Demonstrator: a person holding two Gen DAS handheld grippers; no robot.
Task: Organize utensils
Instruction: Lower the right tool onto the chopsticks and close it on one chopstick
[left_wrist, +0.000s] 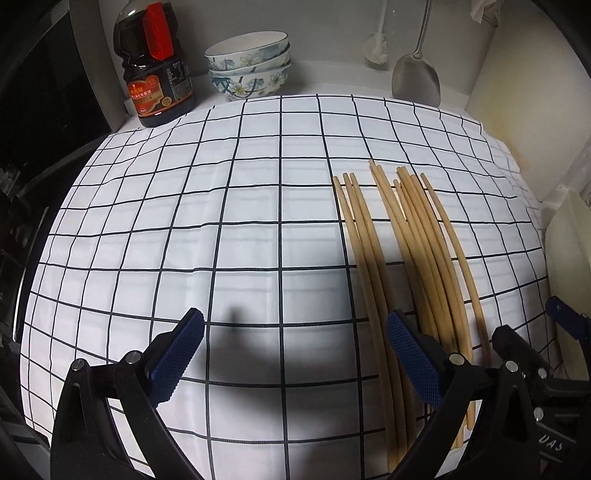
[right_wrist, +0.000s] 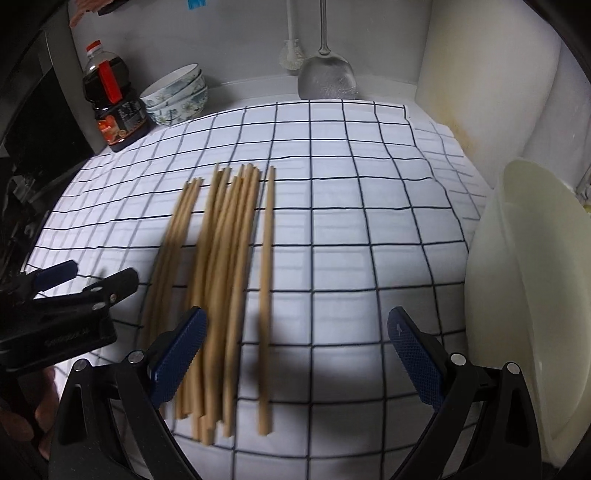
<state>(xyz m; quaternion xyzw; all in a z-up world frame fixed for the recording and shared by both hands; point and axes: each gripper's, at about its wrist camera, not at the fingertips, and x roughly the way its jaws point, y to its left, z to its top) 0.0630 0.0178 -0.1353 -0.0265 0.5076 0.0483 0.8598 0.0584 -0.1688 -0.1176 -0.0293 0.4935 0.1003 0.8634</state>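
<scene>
Your left hand-held gripper (left_wrist: 295, 354) and right hand-held gripper (right_wrist: 297, 354): both wide open, holding nothing. Chopsticks (right_wrist: 221, 280) loose on checked cloth (right_wrist: 351, 229) mid-tabletop. Cream holder (right_wrist: 524, 288) at right edge. Nothing organized yet; everything left.

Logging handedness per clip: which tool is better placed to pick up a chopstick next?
Right, probably. The right tool is open and straddles the lone chopstick; the open left tool faces bare cloth.
</scene>
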